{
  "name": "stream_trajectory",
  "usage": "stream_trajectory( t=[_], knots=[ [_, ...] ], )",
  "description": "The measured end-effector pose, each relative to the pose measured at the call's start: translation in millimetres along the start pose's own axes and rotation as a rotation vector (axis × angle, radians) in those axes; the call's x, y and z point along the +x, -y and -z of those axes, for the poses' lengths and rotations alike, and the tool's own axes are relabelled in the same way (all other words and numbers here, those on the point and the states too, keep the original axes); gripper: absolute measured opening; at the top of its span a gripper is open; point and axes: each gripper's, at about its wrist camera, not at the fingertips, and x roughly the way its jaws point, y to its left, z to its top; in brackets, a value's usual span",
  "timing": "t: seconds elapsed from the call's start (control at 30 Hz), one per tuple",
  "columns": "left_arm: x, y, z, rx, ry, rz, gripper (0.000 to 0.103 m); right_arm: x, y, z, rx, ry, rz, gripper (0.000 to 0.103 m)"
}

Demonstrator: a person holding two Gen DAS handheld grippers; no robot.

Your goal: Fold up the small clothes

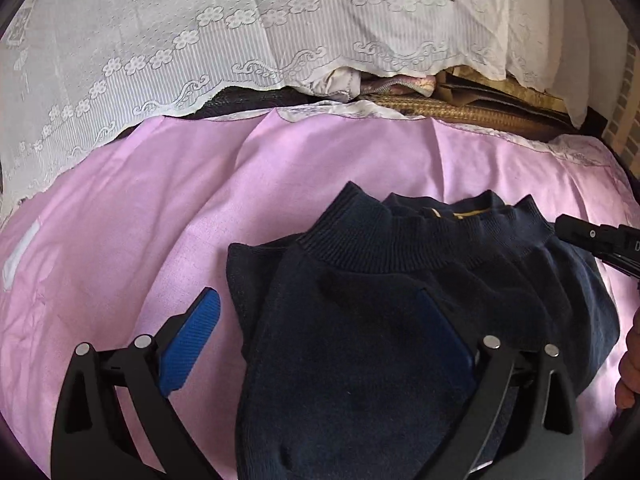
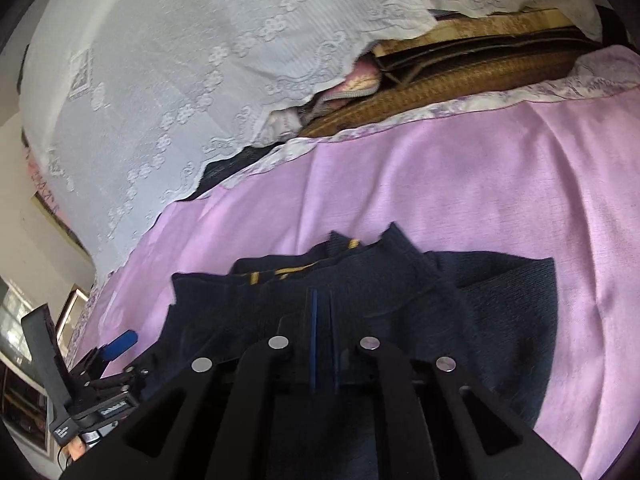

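Note:
A small navy blue garment (image 1: 360, 320) with ribbed cuffs and a yellow trim lies partly folded on a pink sheet (image 1: 160, 220); it also shows in the right wrist view (image 2: 460, 300). My left gripper (image 1: 320, 320) is open, with one blue pad (image 1: 192, 340) over the sheet to the garment's left and the other over the cloth. My right gripper (image 2: 322, 300) is shut, its fingers pressed together over the garment; whether cloth is pinched I cannot tell. The right gripper (image 1: 600, 240) shows at the right edge of the left wrist view, and the left gripper (image 2: 116, 344) at the lower left of the right wrist view.
A white lace cloth (image 1: 200, 40) hangs behind the pink sheet (image 2: 480, 180). Woven mats and folded bedding (image 1: 460, 108) are stacked at the back right. A hand (image 1: 630, 360) is at the right edge.

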Motion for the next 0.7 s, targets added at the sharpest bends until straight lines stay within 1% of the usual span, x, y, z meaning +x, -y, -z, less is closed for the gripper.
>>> stream_trajectory(
  t=[0.03,0.07,0.13,0.17,0.23,0.33,0.37,0.43,0.47,0.53,0.57,0.6,0.63,0.7],
  knots=[
    [0.6,2.9,4.0,0.005,-0.013,0.006,0.096,-0.3,-10.7,6.4,-0.031,-0.011,-0.003,0.023],
    [3.9,5.5,9.1,0.009,-0.035,0.007,0.096,0.1,-20.0,13.4,-0.060,-0.023,0.003,0.030],
    [13.6,7.9,20.7,0.025,-0.084,-0.025,0.096,2.5,-32.9,27.7,-0.104,-0.053,0.024,0.031],
    [16.6,5.9,25.9,0.023,-0.098,-0.040,0.099,4.4,-35.8,35.0,-0.117,-0.074,0.034,0.031],
    [17.9,-4.1,32.1,-0.009,-0.118,-0.037,0.099,9.1,-34.1,50.6,-0.121,-0.117,0.063,0.031],
    [12.4,-25.5,35.2,-0.086,-0.128,-0.041,0.099,1.6,-28.1,62.1,-0.125,-0.109,0.070,0.032],
    [7.9,-32.1,31.9,-0.107,-0.115,-0.041,0.099,-4.4,-26.8,61.9,-0.114,-0.108,0.070,0.031],
    [-0.2,-41.3,16.3,-0.135,-0.082,-0.031,0.099,-19.0,-22.4,60.3,-0.076,-0.058,0.040,0.031],
    [-1.7,-43.4,6.6,-0.141,-0.066,-0.038,0.099,-23.7,-20.8,57.6,-0.070,-0.033,0.043,0.032],
    [6.9,-41.0,-13.6,-0.108,-0.058,-0.073,0.099,-27.7,-17.6,53.9,-0.068,-0.001,0.072,0.032],
    [16.1,-39.7,-22.0,-0.087,-0.062,-0.099,0.099,-27.5,-14.4,52.2,-0.062,0.009,0.084,0.031],
    [28.0,-39.9,-30.4,-0.083,-0.071,-0.136,0.099,-26.1,-10.7,50.6,-0.056,0.013,0.092,0.031],
    [39.7,-40.6,-36.9,-0.087,-0.086,-0.158,0.099,-24.1,-6.2,48.2,-0.050,0.014,0.101,0.031],
    [68.1,-44.2,-42.5,-0.095,-0.141,-0.178,0.099,-19.6,4.0,38.2,-0.026,0.020,0.119,0.032]
  ],
)
